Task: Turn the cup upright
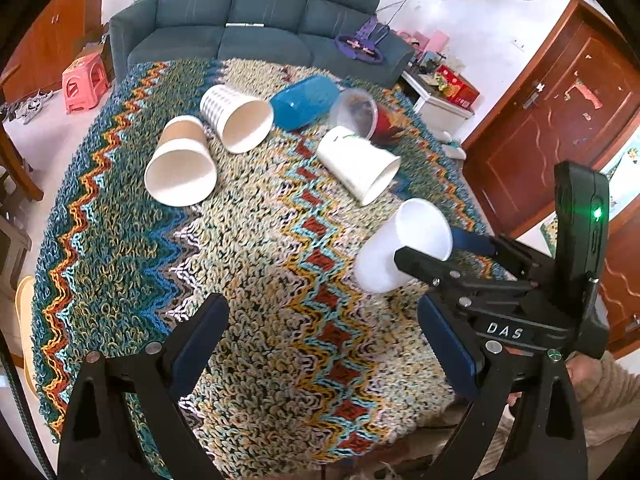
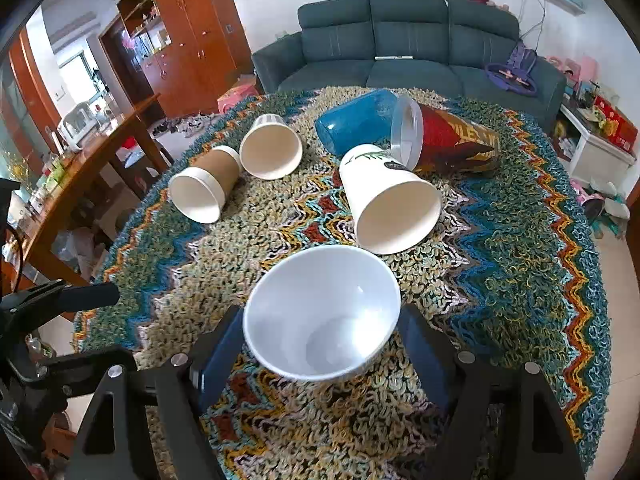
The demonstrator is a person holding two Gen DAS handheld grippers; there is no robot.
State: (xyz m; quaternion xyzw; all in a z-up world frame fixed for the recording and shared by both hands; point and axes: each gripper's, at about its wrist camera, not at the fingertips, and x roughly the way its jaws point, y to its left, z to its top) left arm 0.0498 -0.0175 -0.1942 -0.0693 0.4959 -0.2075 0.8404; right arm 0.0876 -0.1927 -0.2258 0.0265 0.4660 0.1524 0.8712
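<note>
A plain white cup (image 2: pixel 320 316) sits between the fingers of my right gripper (image 2: pixel 322 356), which is shut on its sides. The cup is tilted, mouth up and away, just above the woven mat (image 2: pixel 520 264). In the left wrist view the same cup (image 1: pixel 400 248) leans in the right gripper (image 1: pixel 440 256) at the mat's right side. My left gripper (image 1: pixel 324 344) is open and empty over the near part of the mat (image 1: pixel 256 240).
Other cups lie on their sides farther back: a brown cup (image 2: pixel 202 188), a striped cup (image 2: pixel 272 148), a white leaf-print cup (image 2: pixel 388 204), a blue cup (image 2: pixel 356 120) and a red cup with a clear lid (image 2: pixel 444 140). A sofa (image 2: pixel 408 48) stands behind the table.
</note>
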